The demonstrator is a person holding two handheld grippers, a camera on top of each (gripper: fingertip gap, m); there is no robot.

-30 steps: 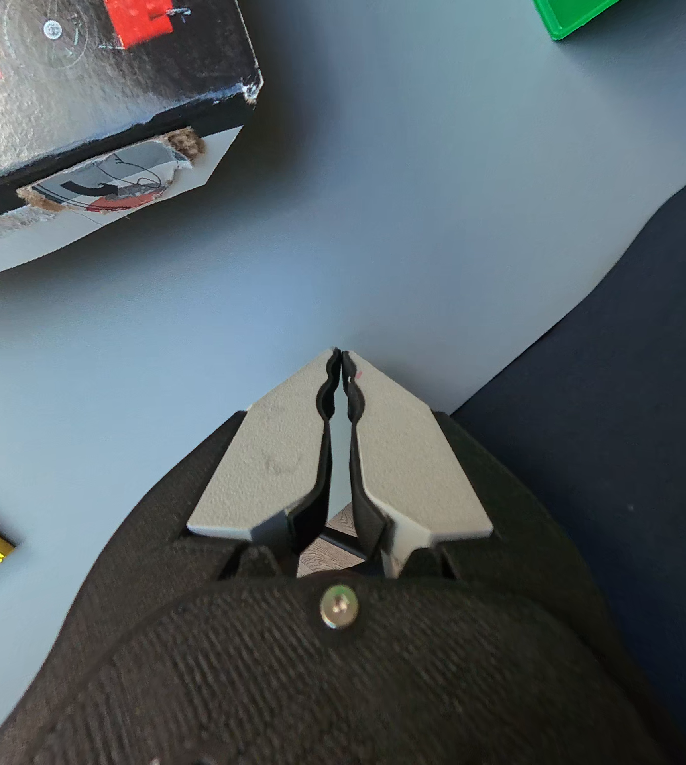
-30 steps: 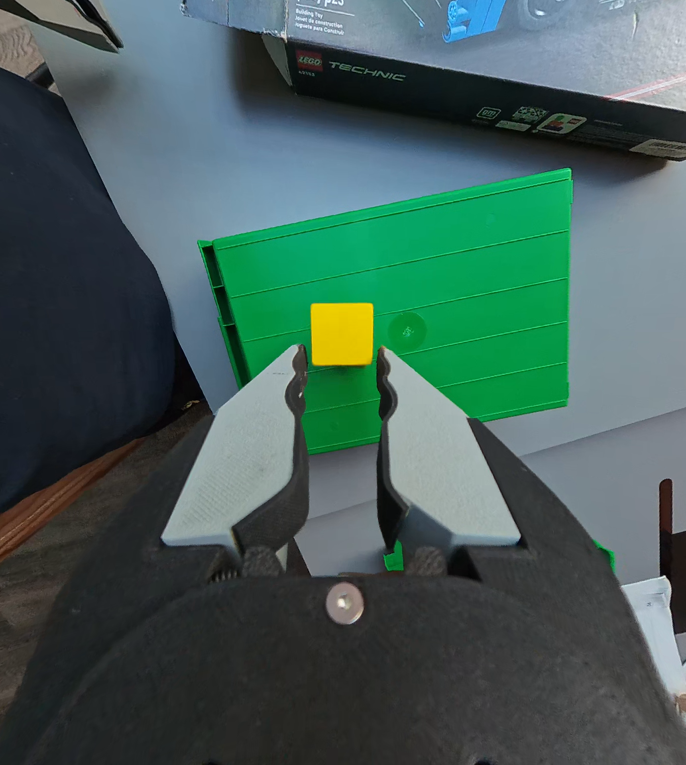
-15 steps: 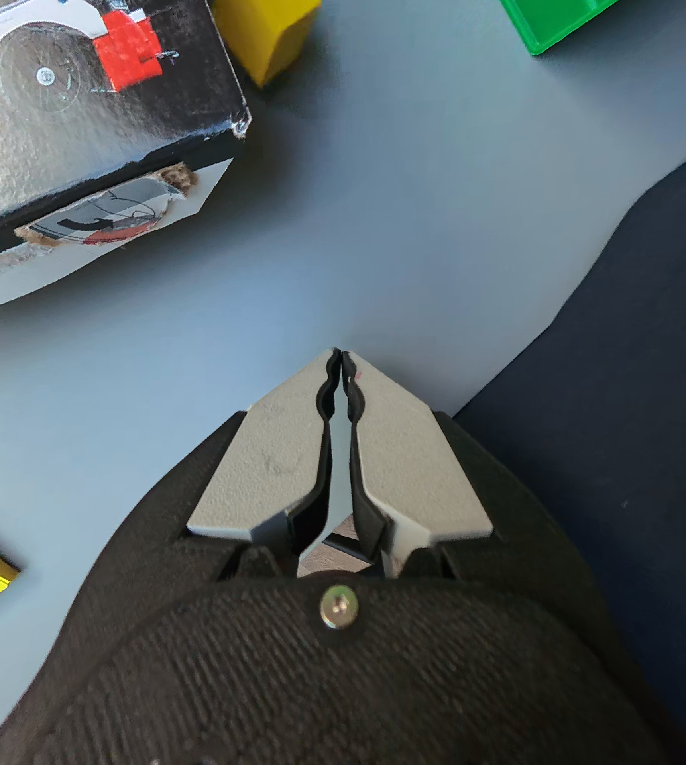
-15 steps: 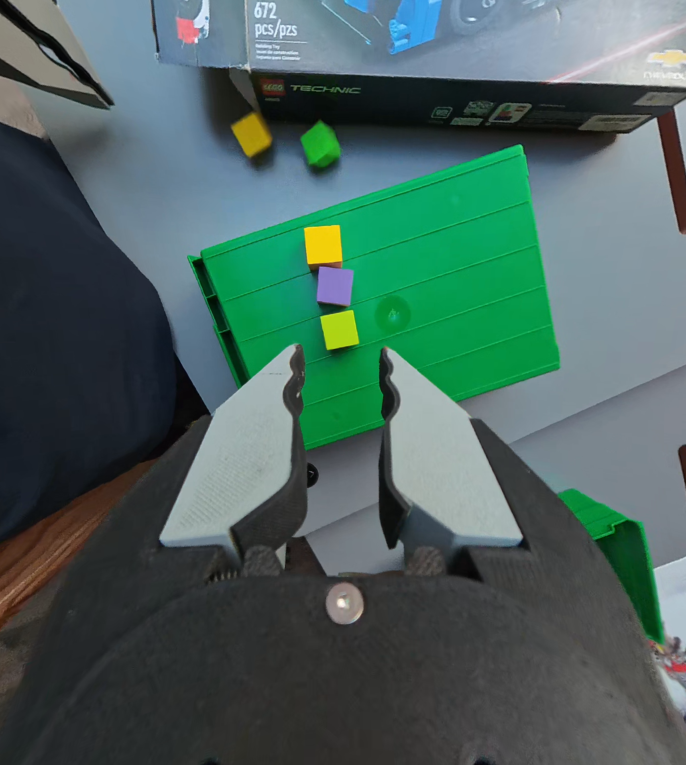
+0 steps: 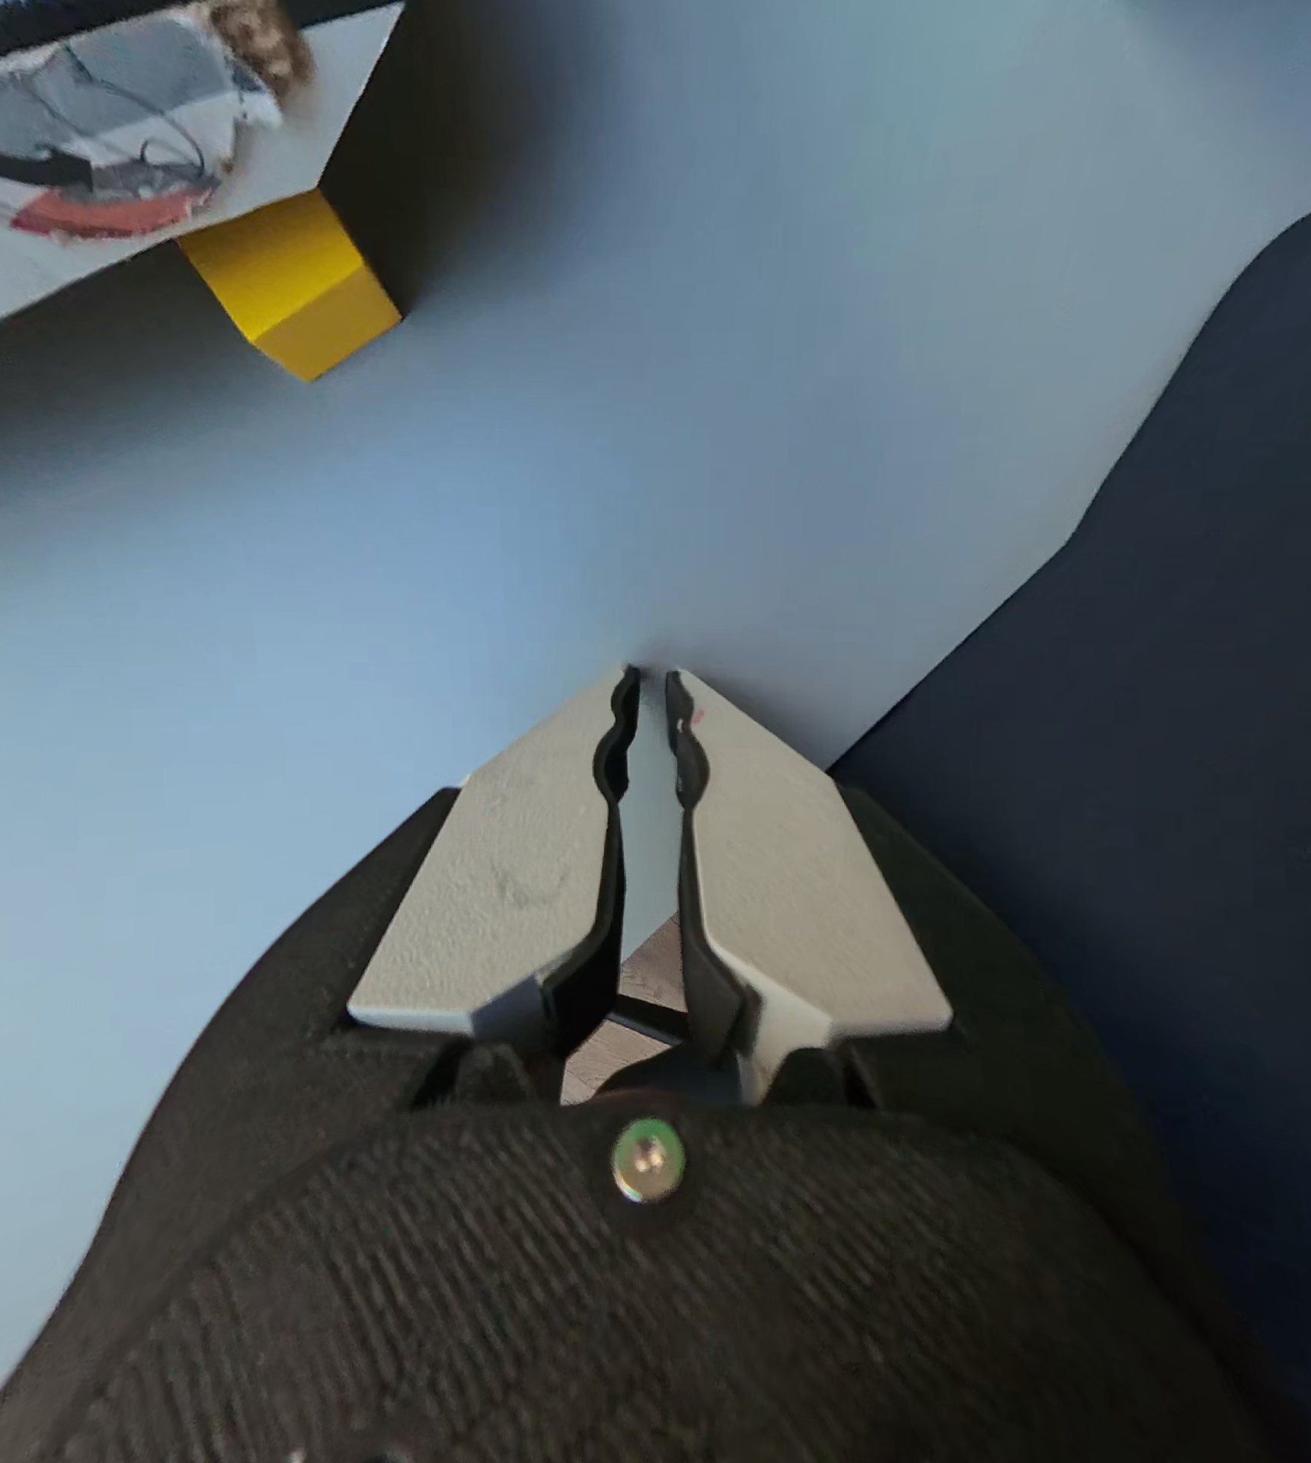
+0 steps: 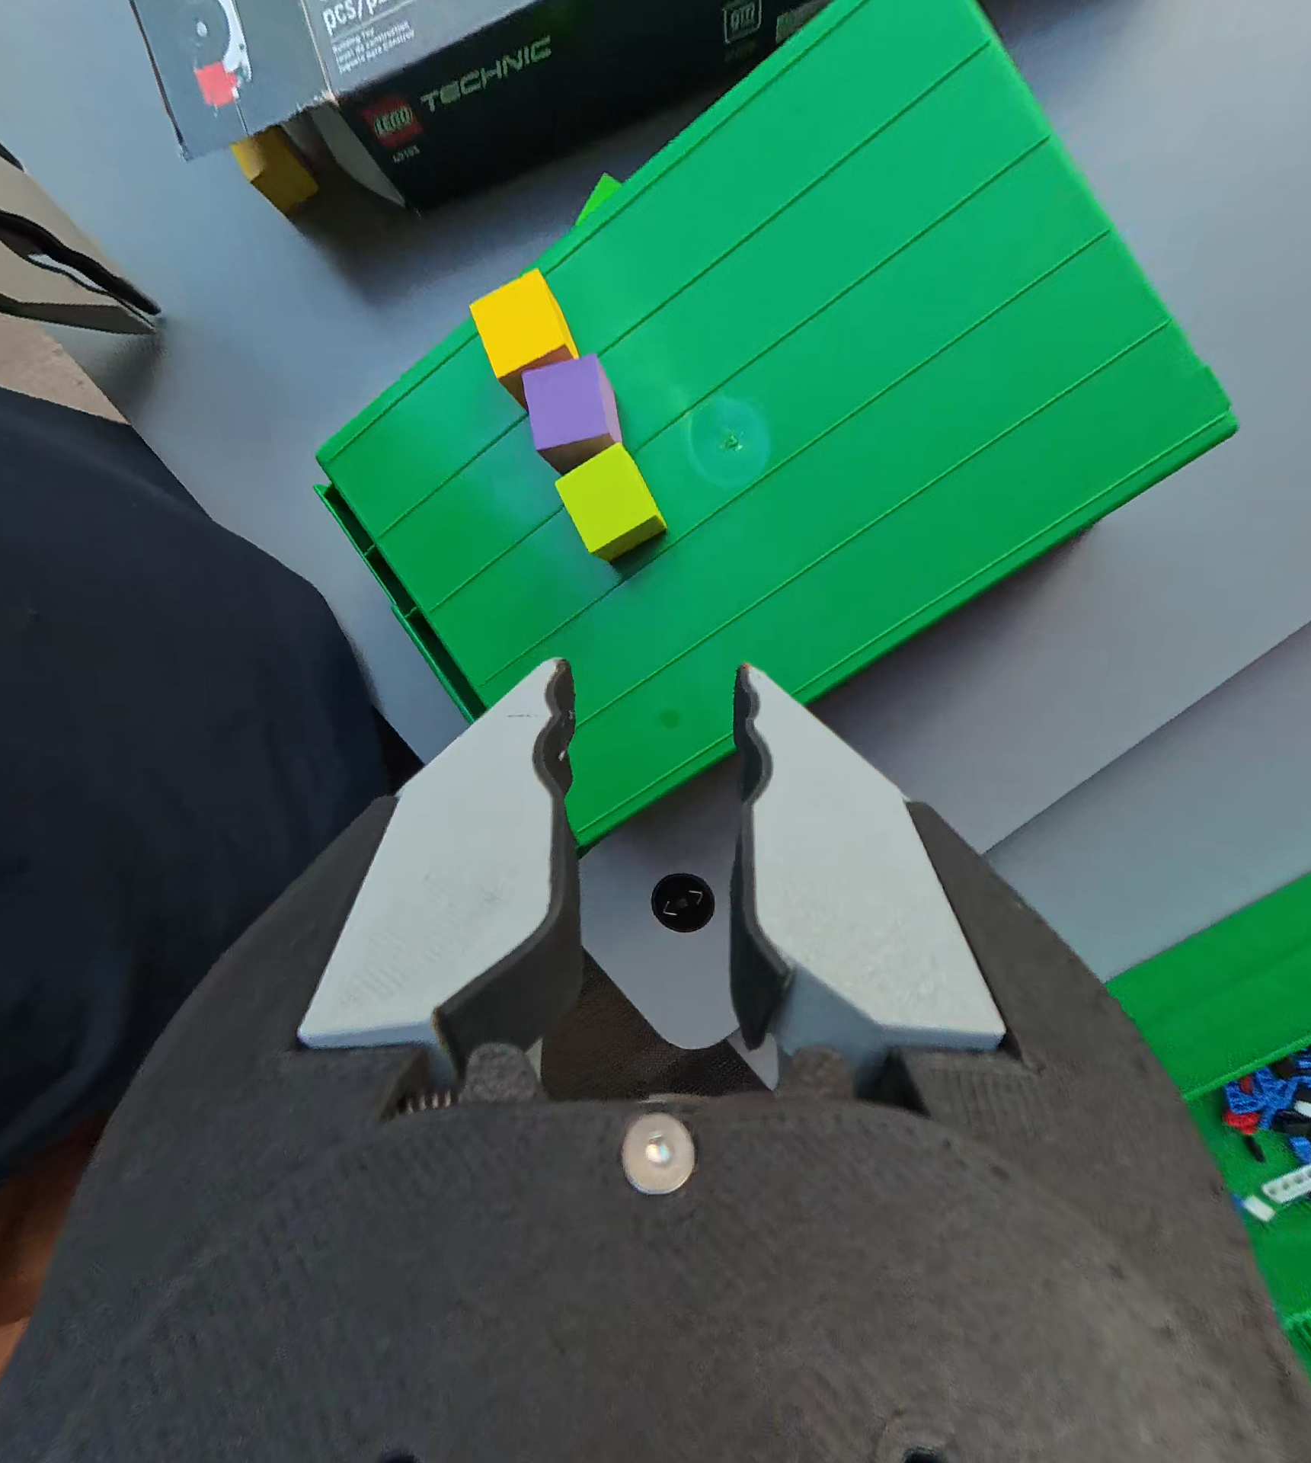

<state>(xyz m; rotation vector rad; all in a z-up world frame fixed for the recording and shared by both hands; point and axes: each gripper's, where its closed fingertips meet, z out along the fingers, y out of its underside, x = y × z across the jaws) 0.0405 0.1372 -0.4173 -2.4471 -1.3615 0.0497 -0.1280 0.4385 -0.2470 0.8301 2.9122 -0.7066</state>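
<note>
Left gripper (image 5: 649, 673) low over grey-blue table (image 5: 478, 514), jaws narrowly parted, bare. Right gripper (image 6: 652, 673) above ribbed green plastic lid (image 6: 913, 356), jaws wide, bare.

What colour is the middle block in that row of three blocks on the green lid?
Purple. The middle block sits between a yellow one and a lime one; the right wrist view shows it best.

Three cubes (image 6: 573, 412) sit in a touching row on the flat lid (image 6: 913, 380), toward its left end (the row runs diagonally, away from the right gripper (image 6: 652, 681)). Behind the lid a cardboard box (image 6: 430, 87) lies on the bench (image 6: 1230, 142). Another cube (image 5: 296, 289) lies on the bench at the box's near corner, ahead and left of the left gripper (image 5: 648, 673). A bin of small parts (image 6: 1301, 1108) stands at the right.
</note>
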